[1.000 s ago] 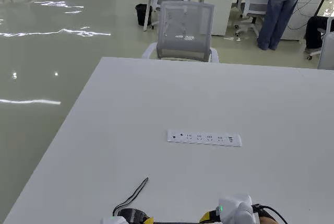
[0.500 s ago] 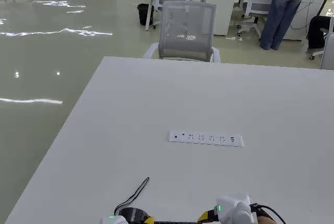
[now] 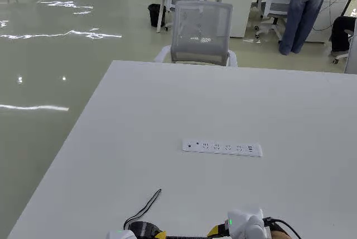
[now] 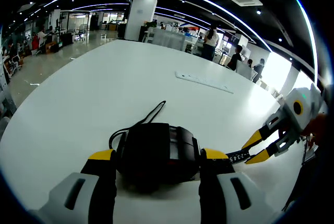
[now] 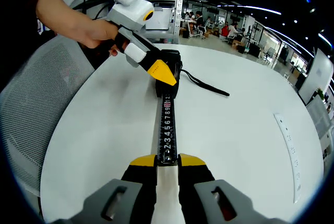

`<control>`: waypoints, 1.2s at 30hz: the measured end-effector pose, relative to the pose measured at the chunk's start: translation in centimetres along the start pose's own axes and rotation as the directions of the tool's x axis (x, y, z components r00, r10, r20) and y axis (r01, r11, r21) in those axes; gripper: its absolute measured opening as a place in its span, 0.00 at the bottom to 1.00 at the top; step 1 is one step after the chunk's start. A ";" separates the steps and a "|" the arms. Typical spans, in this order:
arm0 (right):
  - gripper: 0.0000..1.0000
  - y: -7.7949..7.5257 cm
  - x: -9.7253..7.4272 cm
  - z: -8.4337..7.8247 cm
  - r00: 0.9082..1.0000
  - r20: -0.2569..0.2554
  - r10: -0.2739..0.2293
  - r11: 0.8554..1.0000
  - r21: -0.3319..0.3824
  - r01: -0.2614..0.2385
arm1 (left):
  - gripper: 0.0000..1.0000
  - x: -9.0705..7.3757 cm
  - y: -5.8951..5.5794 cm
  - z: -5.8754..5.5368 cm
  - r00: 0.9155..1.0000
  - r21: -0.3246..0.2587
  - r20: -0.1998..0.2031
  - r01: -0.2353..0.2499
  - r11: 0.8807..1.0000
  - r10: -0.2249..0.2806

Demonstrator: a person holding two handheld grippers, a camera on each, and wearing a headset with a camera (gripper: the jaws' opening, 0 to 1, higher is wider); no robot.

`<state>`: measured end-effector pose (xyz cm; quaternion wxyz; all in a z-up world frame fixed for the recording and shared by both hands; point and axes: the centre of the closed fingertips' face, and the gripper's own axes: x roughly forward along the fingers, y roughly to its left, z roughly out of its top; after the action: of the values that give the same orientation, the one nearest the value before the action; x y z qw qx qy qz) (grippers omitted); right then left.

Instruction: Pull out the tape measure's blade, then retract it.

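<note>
The tape measure is lying at the near edge of the bench, its black case sitting clamped between the fingers of the left gripper. Its blade is running out along the bench to the right gripper, whose fingers are pinching narrowly on the blade's end. A wrist strap is trailing from the case, and a power strip is lying well apart. The pull-out step seems to be in hand, with the blade partly drawn. Next, the right gripper is likely needing to draw farther, or guide the blade straight back, while the left is bracing the case.
</note>
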<state>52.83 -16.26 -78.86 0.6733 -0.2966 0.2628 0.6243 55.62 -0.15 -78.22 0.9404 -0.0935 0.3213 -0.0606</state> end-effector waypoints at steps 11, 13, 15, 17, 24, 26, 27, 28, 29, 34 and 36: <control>0.13 0.0 0.4 0.5 1.000 0.004 0.002 1.000 -0.006 -0.002 | 0.61 0.0 0.1 0.0 1.000 -0.003 -0.001 0.002 1.000 -0.002; 0.13 0.0 0.4 0.6 1.000 0.005 0.002 1.000 -0.006 -0.002 | 0.61 0.0 0.1 0.0 1.000 -0.004 -0.001 0.003 1.000 -0.003; 0.14 0.0 0.5 0.6 1.000 0.006 0.002 1.000 -0.007 -0.002 | 0.61 0.0 0.1 0.0 1.000 -0.004 -0.002 0.004 1.000 -0.004; 0.14 0.0 0.6 0.6 1.000 0.006 0.002 1.000 -0.009 -0.002 | 0.61 -0.1 0.1 0.0 1.000 -0.003 -0.003 0.003 1.000 -0.003; 0.14 0.0 1.0 0.9 1.000 0.008 0.000 1.000 -0.008 0.000 | 0.61 0.0 0.1 0.0 1.000 -0.001 -0.004 0.003 1.000 -0.003; 0.14 0.1 1.1 1.0 1.000 0.007 0.001 1.000 -0.007 -0.001 | 0.61 0.0 0.1 0.0 1.000 0.003 -0.004 0.004 1.000 -0.004; 0.14 0.2 1.1 1.0 1.000 0.008 0.002 1.000 -0.007 -0.002 | 0.61 -0.1 0.1 0.1 1.000 0.004 -0.003 0.004 1.000 -0.004; 0.14 0.1 1.2 1.0 1.000 0.010 0.001 1.000 -0.005 -0.001 | 0.61 -0.1 0.1 0.1 1.000 0.004 -0.003 0.005 1.000 -0.005; 0.14 0.1 1.3 1.0 1.000 0.011 0.000 1.000 -0.005 0.000 | 0.61 0.0 0.1 0.0 1.000 0.005 -0.003 0.005 1.000 -0.005; 0.14 0.1 1.6 1.3 1.000 0.014 0.002 1.000 -0.005 -0.002 | 0.61 0.0 0.1 0.0 1.000 0.005 -0.002 0.004 1.000 -0.004; 0.14 0.1 1.8 1.3 1.000 0.014 0.001 1.000 -0.005 0.000 | 0.61 0.1 0.1 0.0 1.000 0.004 -0.002 0.004 1.000 -0.004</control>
<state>52.87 -14.07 -79.23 0.6741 -0.2940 0.2566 0.6271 55.67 -0.04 -78.31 0.9402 -0.0923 0.3217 -0.0631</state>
